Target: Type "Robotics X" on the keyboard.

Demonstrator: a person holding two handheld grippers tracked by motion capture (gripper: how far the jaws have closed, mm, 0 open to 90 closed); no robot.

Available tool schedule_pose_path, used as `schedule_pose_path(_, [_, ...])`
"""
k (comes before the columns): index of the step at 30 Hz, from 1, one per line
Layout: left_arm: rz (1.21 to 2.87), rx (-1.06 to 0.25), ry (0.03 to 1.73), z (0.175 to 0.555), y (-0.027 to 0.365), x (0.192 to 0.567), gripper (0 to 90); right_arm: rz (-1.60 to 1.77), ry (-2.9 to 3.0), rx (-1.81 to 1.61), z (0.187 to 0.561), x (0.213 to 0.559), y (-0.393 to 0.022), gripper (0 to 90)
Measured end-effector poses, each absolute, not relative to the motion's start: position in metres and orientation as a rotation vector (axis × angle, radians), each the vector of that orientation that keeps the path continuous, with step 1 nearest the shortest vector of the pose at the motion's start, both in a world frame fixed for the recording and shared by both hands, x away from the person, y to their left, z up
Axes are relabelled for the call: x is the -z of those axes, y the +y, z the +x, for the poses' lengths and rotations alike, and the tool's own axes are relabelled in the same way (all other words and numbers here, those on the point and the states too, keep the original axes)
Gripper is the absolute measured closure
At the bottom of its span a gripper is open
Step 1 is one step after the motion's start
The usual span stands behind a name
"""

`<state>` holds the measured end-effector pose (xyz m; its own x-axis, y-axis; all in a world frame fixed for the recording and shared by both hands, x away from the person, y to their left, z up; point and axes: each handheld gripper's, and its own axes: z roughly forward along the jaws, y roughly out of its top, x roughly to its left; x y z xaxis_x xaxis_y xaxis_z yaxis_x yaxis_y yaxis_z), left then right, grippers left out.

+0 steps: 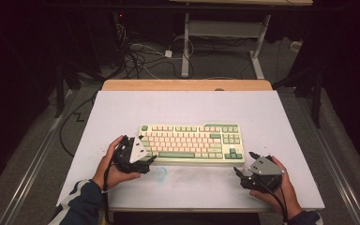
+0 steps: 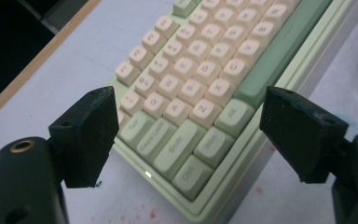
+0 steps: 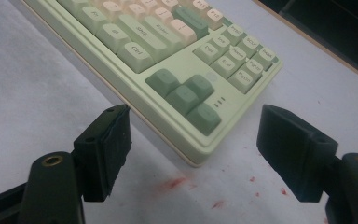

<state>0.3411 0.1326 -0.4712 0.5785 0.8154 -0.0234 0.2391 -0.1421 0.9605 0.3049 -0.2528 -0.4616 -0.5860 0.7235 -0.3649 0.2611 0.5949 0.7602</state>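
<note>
- Sitting near the middle of the worktop (image 1: 122, 108), one keyboard (image 1: 190, 143), pale green case, cream and green keys, long side parallel to the front edge.
- Left gripper (image 1: 143, 152) at the keyboard's left short end, its jaws spread wide and released, nothing pinched; the left gripper view has the keyboard's near-left corner (image 2: 191, 179) between the two black jaws, pads not touching it.
- Right gripper (image 1: 244, 165) just off the keyboard's near-right corner, jaws also wide apart and empty; the right gripper view shows that corner (image 3: 193, 158) ahead of the jaws, arrow keys (image 3: 186, 98) just behind it.
- Bare worktop strip in front of the keyboard, between it and the front edge; wider bare stretch behind it up to the wooden back edge (image 1: 187, 85).
- Open surface left and right of the keyboard too; both short ends well inside the worktop's side edges.
- Red specks (image 3: 177, 183) on the surface by the keyboard's near-right corner, more by the near-left corner (image 2: 142, 215); faint bluish smudge (image 1: 160, 173) in front of the keyboard.
- Counts: one keyboard, two grippers, two hands, four jaws, four arrow keys.
- Beyond the worktop's back edge: floor with loose cables (image 1: 140, 56) and one white table frame (image 1: 222, 40).
</note>
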Motion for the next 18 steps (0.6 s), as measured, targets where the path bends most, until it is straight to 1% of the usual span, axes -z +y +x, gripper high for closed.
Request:
schedule_pose_path(7, [1.692,-0.632,0.941,0.336,0.149,0.485,18.8,0.778,2.147,-0.872,0.305,0.462,-0.252,27.5])
schedule_pose_path(11, [1.696,-0.618,0.97,0.33,0.157,0.491,18.7,0.775,2.15,-0.88,0.306,0.461,-0.251,31.2])
schedule_pose_path(14, [1.696,-0.614,0.998,0.327,0.163,0.493,18.3,0.792,2.161,-0.891,0.308,0.46,-0.249,36.5])
schedule_pose_path(17, [1.692,-0.611,1.02,0.324,0.169,0.494,18.3,0.803,2.181,-0.907,0.311,0.458,-0.247,47.3])
schedule_pose_path(18, [1.693,-0.61,1.025,0.323,0.17,0.495,18.3,0.808,2.186,-0.913,0.312,0.458,-0.245,52.4])
